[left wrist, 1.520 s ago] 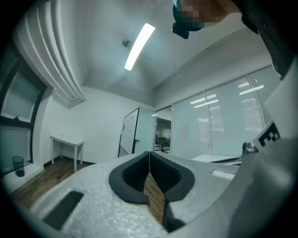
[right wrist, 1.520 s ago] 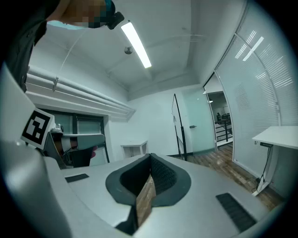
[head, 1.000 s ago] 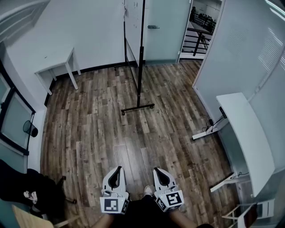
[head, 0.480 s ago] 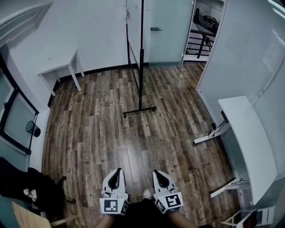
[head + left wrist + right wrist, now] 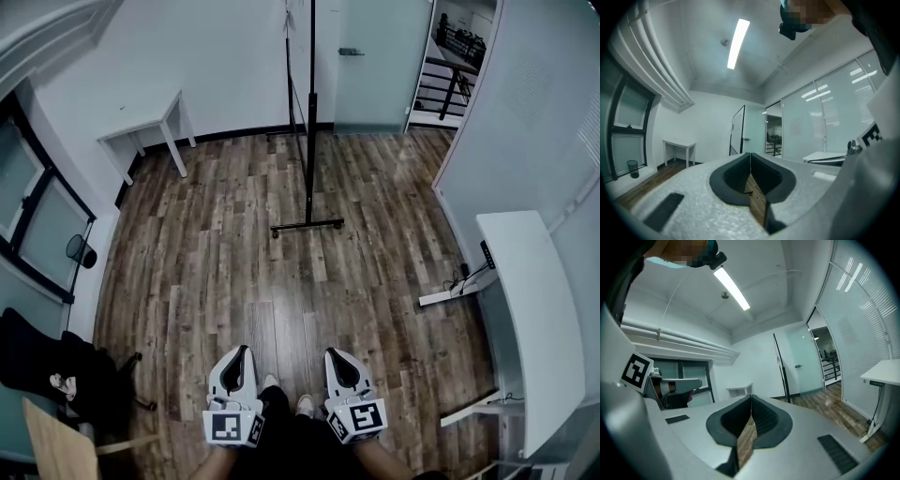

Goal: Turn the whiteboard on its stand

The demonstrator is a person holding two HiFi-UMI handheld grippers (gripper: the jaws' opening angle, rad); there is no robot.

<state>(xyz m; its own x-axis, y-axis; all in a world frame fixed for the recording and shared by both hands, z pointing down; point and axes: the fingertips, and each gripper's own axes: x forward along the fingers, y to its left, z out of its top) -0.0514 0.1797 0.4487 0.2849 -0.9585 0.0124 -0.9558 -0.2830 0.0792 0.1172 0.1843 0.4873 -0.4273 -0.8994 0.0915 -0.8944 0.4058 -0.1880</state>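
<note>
The whiteboard [image 5: 292, 66] stands edge-on at the far side of the room, on a black stand with a tall pole [image 5: 310, 122] and a wheeled foot [image 5: 307, 226]. It shows far ahead in the left gripper view as the whiteboard [image 5: 737, 132], and in the right gripper view as the stand [image 5: 780, 369]. My left gripper [image 5: 246, 351] and right gripper [image 5: 332, 353] are side by side at the bottom of the head view, well short of the stand. Both point level towards it. Each has its jaws together, left gripper [image 5: 750, 154] and right gripper [image 5: 751, 397], with nothing held.
A small white table [image 5: 150, 127] stands by the back wall on the left. A long white desk [image 5: 530, 319] runs along the glass wall on the right. Behind the stand are a glass door [image 5: 370, 66] and an open doorway [image 5: 455, 56]. A black chair [image 5: 47, 366] sits at near left.
The head view has shifted: the stand and the room sit slightly further right and nearer than before. Both grippers have advanced with the person, still side by side and shut.
</note>
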